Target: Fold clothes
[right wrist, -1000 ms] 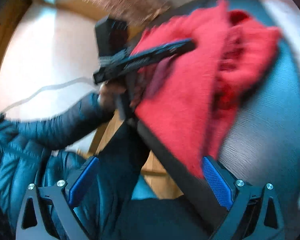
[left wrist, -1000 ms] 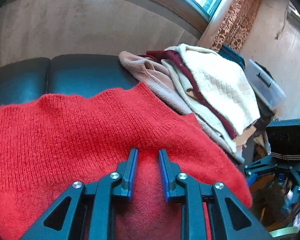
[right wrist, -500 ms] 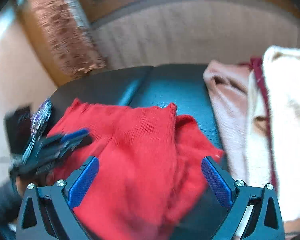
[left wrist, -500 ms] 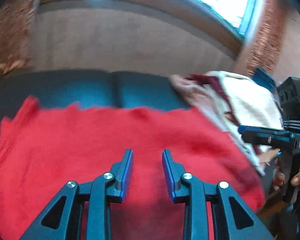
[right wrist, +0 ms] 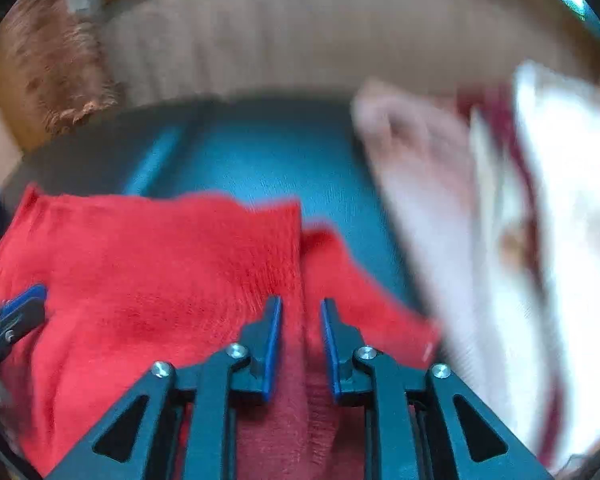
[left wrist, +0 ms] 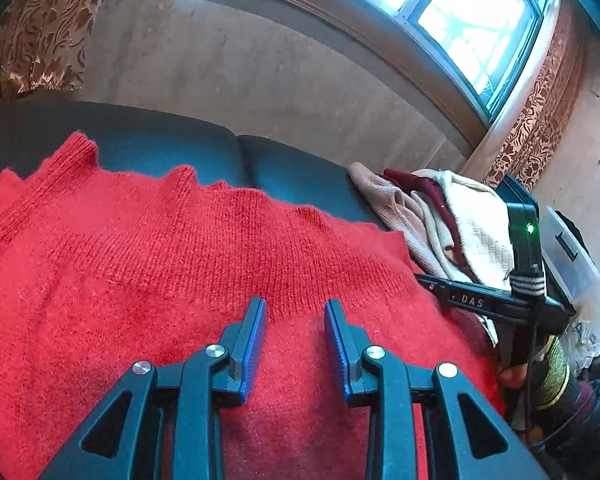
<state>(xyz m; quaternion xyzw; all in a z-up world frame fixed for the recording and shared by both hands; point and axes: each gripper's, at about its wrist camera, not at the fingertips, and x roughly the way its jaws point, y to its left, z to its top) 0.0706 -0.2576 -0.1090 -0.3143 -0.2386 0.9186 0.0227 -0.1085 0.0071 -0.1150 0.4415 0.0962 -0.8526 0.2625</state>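
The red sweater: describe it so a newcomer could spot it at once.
On the dark couch seat below the window, the red sweater lies spread out. Beside it sits a pile of cream, pink and maroon clothes; it alone is bright red fuzzy knit.

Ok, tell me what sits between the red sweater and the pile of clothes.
In the left wrist view, a bare strip of dark cushion separates the red sweater from the pile of clothes farther back.

Red knit sweater (left wrist: 188, 264) spread flat
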